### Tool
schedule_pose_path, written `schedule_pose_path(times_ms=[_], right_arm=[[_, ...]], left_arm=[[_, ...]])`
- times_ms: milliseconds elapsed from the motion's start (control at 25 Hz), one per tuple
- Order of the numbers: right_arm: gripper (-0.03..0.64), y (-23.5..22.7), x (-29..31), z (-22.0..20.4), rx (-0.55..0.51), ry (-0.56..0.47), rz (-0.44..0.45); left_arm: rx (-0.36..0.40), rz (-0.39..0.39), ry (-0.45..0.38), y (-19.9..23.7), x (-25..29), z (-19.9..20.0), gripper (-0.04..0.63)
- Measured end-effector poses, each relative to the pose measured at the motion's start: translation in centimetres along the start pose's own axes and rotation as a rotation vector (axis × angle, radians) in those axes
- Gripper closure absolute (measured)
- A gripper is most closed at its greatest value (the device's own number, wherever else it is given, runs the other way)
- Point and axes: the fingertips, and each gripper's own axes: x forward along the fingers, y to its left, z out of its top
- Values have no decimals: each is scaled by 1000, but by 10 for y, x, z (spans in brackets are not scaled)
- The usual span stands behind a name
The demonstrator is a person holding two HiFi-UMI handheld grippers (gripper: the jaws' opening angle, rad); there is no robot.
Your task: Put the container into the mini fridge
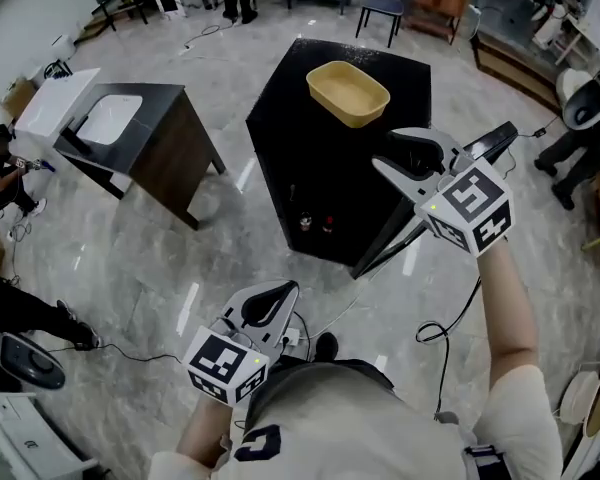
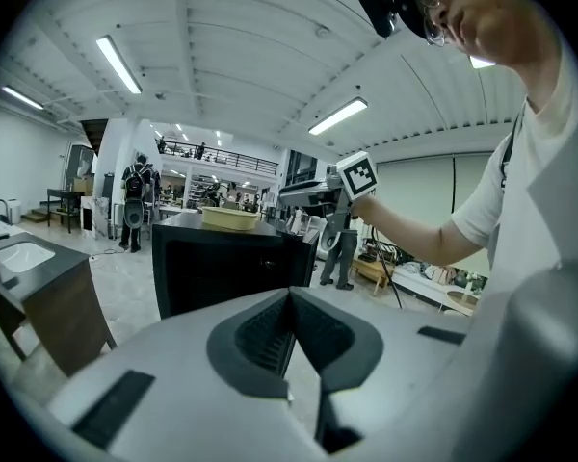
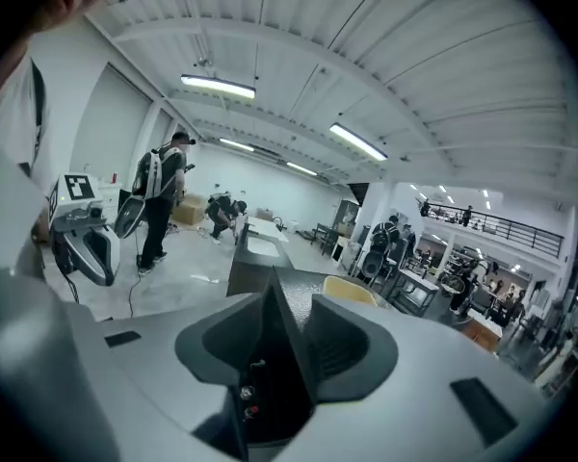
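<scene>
Left gripper [image 1: 282, 294] sat closed, right gripper [image 1: 390, 148] spread empty; far container [image 1: 348, 93] (seemingly light, stiff) wanted a rim grip.

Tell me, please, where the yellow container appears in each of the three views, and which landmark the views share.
Head view: the yellow container is at upper middle, on top of the black mini fridge.
Left gripper view: it is small, left of centre, on the fridge.
Right gripper view: it is just right of centre, partly hidden behind the gripper's jaws.
Shared landmark: the mini fridge beneath it.
</scene>
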Motion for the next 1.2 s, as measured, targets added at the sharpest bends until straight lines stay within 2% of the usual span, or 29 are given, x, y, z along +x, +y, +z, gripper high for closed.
schedule_pose_path(times_ms=[240,520,640,920,1080,1200], right_arm=[[459,-34,46,-14,-163,127,36],[459,-57,94,-43,-262,301,141],[459,-64,112,-56,-305,372,156],[460,-63,131,-79,-351,510,234],[463,-68,133,-82,-353,539,237],[493,-67,136,-80,-378,554,243]], left_arm=[[-5,63,-14,12,6,12,540],[2,83,-26,7,13,18,540],[-7,99,-21,12,14,13,540],[-26,171,-45,36,-1,13,540],[-13,198,-62,57,-7,19,540],[-8,225,-62,68,-13,21,540]])
